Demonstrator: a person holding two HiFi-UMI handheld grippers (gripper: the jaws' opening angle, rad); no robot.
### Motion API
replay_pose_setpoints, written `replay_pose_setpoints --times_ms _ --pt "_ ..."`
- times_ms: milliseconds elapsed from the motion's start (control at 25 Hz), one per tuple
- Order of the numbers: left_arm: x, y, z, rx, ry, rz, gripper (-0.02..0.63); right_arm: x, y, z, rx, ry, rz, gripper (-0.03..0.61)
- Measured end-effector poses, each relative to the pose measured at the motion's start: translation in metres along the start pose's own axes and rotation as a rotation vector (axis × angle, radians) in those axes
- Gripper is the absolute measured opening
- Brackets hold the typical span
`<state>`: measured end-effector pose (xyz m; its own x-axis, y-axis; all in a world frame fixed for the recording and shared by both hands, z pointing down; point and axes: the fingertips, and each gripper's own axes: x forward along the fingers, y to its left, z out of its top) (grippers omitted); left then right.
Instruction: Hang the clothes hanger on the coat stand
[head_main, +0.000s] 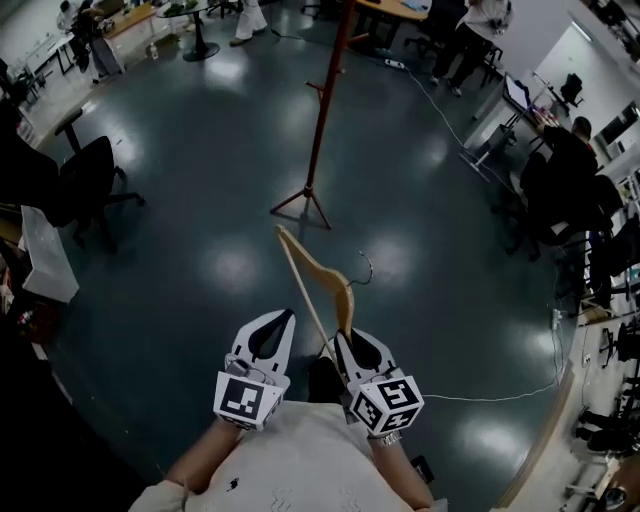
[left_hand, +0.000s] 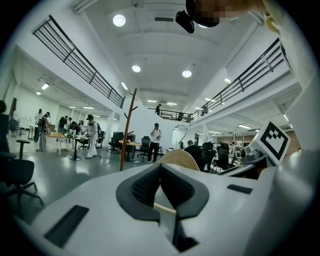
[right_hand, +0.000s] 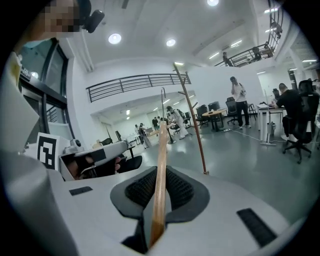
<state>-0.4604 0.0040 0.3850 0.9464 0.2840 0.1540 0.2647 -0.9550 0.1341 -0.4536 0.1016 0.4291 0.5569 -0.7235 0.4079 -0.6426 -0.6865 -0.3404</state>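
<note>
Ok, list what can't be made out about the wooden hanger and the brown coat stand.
- Reddish-brown coat stand: top cut off by the head view's upper edge; pegs too small to count in the gripper views; feet hidden behind the gripper bodies there.
- Pale wooden clothes hanger: gripped end hidden under the right gripper in the head view; in the left gripper view the left gripper covers most of it.

Support: dark blue-grey glossy floor (head_main: 200, 330), with ceiling lights mirrored on it as pale patches.
12 o'clock: reddish-brown wooden coat stand (head_main: 322, 120), upright on splayed feet (the feet rest directly on the floor).
9 o'clock: black wheeled office chair (head_main: 88, 180).
11 o'clock: round table on a dark pedestal base (head_main: 198, 40).
1 to 4 o'clock: thin white cable (head_main: 500, 398) lying along the floor.
</note>
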Motion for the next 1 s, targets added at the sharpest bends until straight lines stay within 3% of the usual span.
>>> replay_pose_setpoints --times_ms 320,520,760,1000 --pt "0.112 -0.012 0.039 -0.001 -0.092 0.127 0.012 0.038 -0.097 0.068 -0.103 0.039 0.169 0.067" --pt "0.169 -0.023 0.04 0.009 -0.058 0.129 0.012 0.065 -0.149 0.098 -0.149 0.07 0.225 0.067" --pt "0.257 0.009 0.055 -0.012 -0.081 0.146 0.012 0.126 -0.205 0.141 -0.171 0.108 0.255 0.067" --pt "0.346 0.068 0.084 -0.044 -0.122 0.178 0.012 0.197 -0.244 0.197 -0.151 0.154 0.281 0.067"
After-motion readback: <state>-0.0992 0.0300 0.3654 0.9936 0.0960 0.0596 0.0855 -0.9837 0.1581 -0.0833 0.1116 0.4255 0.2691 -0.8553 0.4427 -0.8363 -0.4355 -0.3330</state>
